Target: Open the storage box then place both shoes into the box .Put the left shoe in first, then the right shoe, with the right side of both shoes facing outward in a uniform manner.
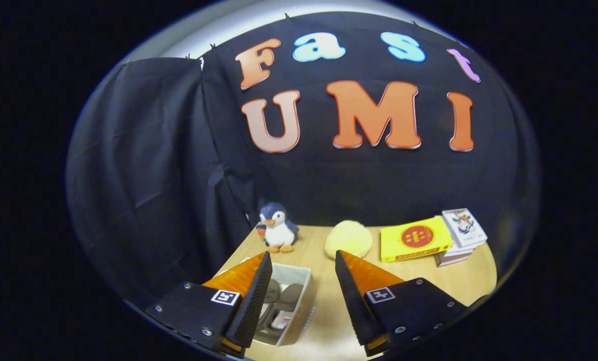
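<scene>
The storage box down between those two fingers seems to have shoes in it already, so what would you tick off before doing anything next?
1. Storage box open: ok, no lid over it.
2. Shoes inside the box: ok, brownish shoes lie in it, partly behind one finger.
3. Both shoes in: cannot tell for sure; two soles seem to show.
4. Right sides facing outward: cannot tell, too small and half hidden.
5. Gripper free: ok, fingers spread apart with nothing between them, held above the box and table.
6. Clutter clear of the box: ok, penguin toy, yellow lump and yellow booklet sit well beyond the fingers.
</scene>
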`<state>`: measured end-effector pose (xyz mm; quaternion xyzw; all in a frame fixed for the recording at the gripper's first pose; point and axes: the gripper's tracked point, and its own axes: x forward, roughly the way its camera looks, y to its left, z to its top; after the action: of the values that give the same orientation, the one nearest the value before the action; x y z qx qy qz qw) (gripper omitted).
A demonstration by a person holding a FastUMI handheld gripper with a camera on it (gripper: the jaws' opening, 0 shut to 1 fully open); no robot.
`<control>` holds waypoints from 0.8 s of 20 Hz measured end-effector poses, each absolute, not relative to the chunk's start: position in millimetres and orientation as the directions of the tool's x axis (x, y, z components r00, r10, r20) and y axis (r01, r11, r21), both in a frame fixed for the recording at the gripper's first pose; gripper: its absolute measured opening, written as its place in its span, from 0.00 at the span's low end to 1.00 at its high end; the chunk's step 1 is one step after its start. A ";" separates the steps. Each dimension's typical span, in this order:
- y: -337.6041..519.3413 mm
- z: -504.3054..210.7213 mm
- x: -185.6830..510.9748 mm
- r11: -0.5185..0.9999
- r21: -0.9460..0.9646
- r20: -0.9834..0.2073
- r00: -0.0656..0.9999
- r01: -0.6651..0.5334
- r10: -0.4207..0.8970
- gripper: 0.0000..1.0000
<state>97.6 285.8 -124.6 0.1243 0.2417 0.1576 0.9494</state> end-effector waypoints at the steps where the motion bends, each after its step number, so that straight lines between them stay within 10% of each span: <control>1: 264.3 -111.8 98.1 0.926 0.295 -0.381 0.860 -0.235 0.340 0.80; 16: 63.5 -38.0 72.7 0.963 0.232 -0.092 0.983 -0.135 0.160 0.97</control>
<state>72.7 63.5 -38.0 0.1132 0.0550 0.0747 0.9892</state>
